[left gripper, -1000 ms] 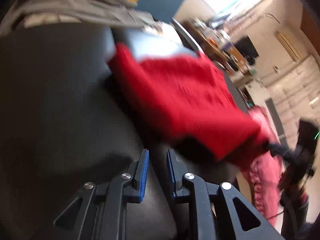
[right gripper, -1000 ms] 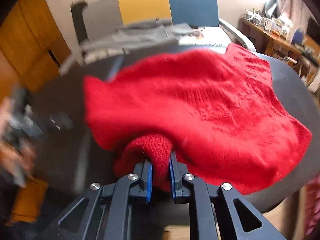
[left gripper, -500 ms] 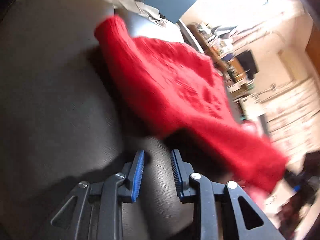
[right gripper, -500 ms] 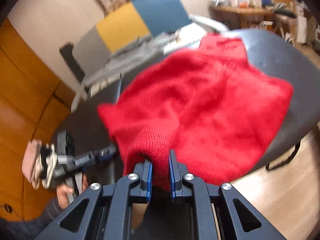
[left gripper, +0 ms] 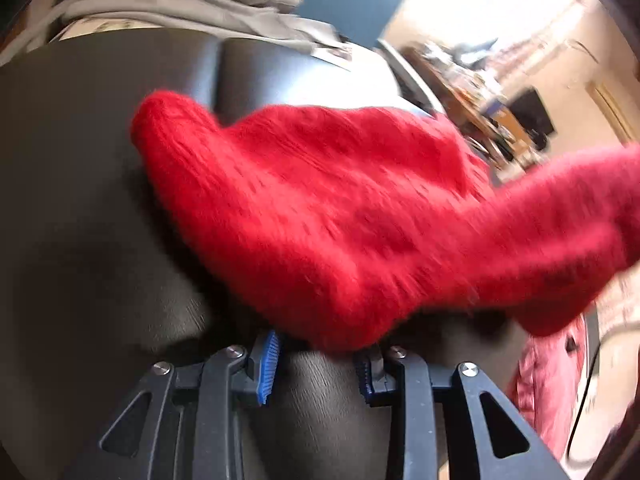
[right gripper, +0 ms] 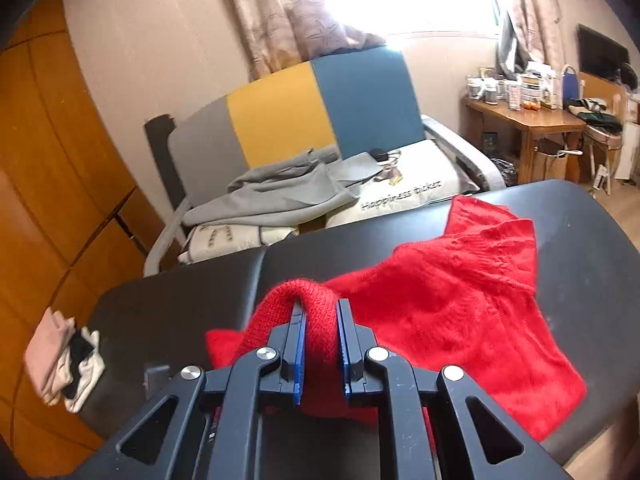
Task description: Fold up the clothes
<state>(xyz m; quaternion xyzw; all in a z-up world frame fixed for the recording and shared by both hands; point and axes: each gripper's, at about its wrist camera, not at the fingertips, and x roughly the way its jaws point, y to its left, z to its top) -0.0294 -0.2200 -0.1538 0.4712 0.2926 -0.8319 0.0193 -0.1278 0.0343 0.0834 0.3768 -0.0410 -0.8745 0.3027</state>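
A red knitted sweater (right gripper: pixel 448 316) is spread across the black padded tabletop (right gripper: pixel 180 304), its body lying toward the right side. A ribbed band of the sweater is pinched between the blue-padded fingers of the right gripper (right gripper: pixel 320 344) — the fingers are closed tight on the knit, and the fabric is lifted into a hump over them. In the left wrist view, the left gripper (left gripper: pixel 316 364) is seen low over the tabletop with its fingers parted wide, nothing gripped between them; the near edge of the sweater (left gripper: pixel 340 216) is draped just above the fingertips, and contact cannot be judged through the blur. Beyond the tabletop, a grey garment (right gripper: pixel 280 192) is piled on a chair with a grey, yellow and blue back (right gripper: pixel 304 108). A small heap of pale and dark cloth (right gripper: pixel 64 364) is seen at the left edge.
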